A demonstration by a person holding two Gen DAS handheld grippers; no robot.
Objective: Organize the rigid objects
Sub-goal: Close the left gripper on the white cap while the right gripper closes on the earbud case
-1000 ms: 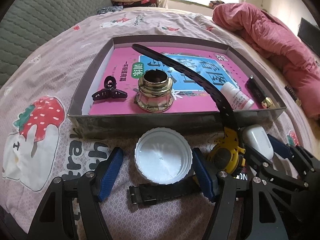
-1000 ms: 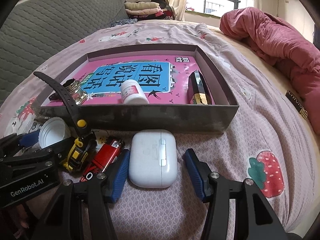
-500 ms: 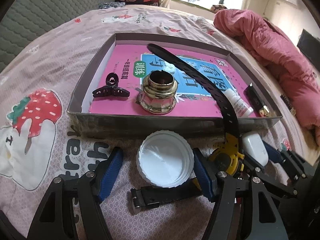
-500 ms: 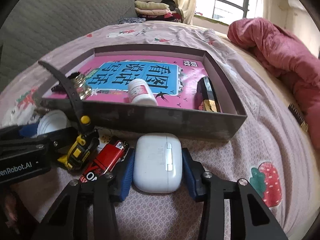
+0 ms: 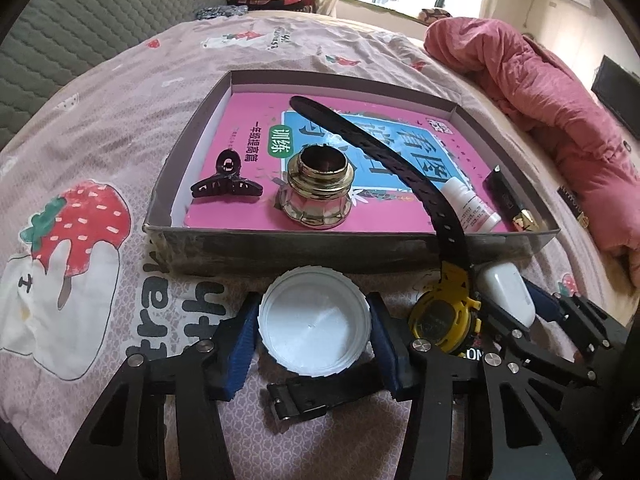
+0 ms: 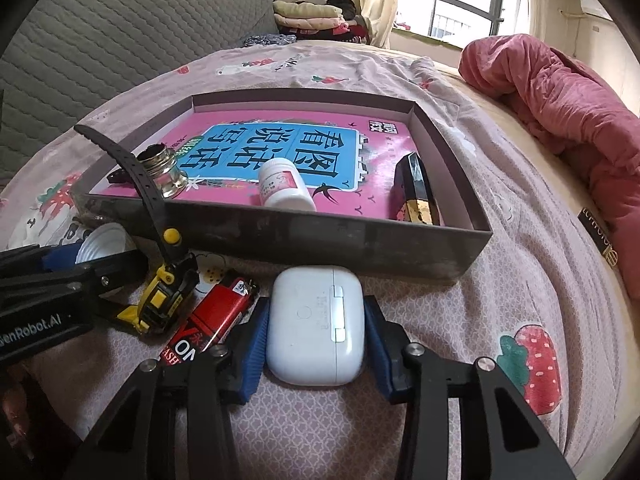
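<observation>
Both grasps sit just in front of the box [image 6: 280, 236], so the coming move is a short lift up and forward over its near wall. The left gripper [image 5: 314, 336] has its blue pads pressed against the ribbed rim of a round white plastic cap [image 5: 314, 326], which lies open side up on the bed [image 5: 100, 120], just short of the box wall. The right gripper [image 6: 315, 330] is clamped on a smooth white earbud case [image 6: 315, 324], rounded and glossy, its long axis pointing toward the box and its hinge side up.

Between the 2 grippers lie a yellow watch [image 5: 444, 320], whose perforated black strap [image 5: 380, 152] arches stiffly over the wall, and a red lighter [image 6: 218, 316] touching the right gripper's left pad.

Inside the box, on a pink book cover [image 6: 280, 148], rest a black hair clip [image 5: 226, 184], a faceted glass jar with a brass neck [image 5: 318, 196], a small white bottle [image 6: 284, 190] on its side and a dark, gold-tipped tube [image 6: 414, 188]. The strap looks likely to snag the left lift.
</observation>
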